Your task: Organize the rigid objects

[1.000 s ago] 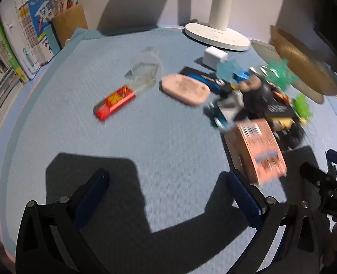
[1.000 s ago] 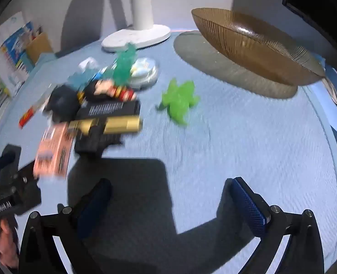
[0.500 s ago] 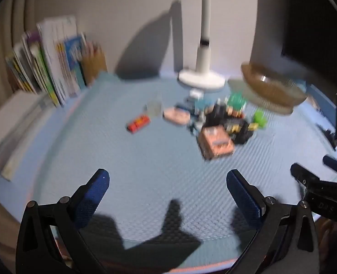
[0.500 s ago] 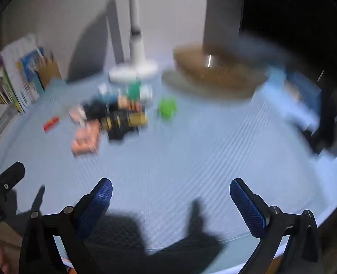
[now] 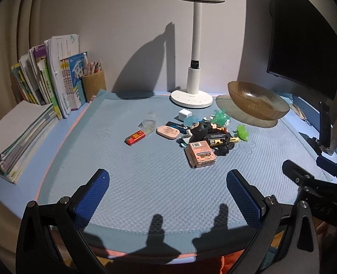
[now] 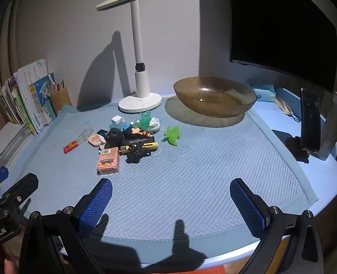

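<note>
A heap of small objects lies mid-mat: a pink box (image 5: 200, 154) (image 6: 108, 160), a red lighter (image 5: 135, 137) (image 6: 70, 147), a pink oval case (image 5: 168, 132), a black-and-yellow box (image 5: 219, 138) (image 6: 139, 143), a black figure (image 5: 199, 129), a green toy (image 5: 243, 133) (image 6: 172, 135), a white cube (image 5: 185, 114). An amber glass bowl (image 5: 257, 101) (image 6: 214, 97) stands empty behind them to the right. My left gripper (image 5: 168, 194) and right gripper (image 6: 172, 197) are both open and empty, held over the mat's near edge, well short of the heap.
A white desk lamp (image 5: 197, 52) (image 6: 137, 68) stands at the back. Books (image 5: 54, 80) and a pencil cup (image 5: 93, 84) line the left. A dark monitor (image 6: 282, 29) and a phone on a stand (image 6: 309, 123) are at the right. The blue mat (image 5: 145, 171) covers the desk.
Both grippers have pulled back and up from close over the heap to the mat's near edge. The view is now wide and sharp. Nothing was picked up.
</note>
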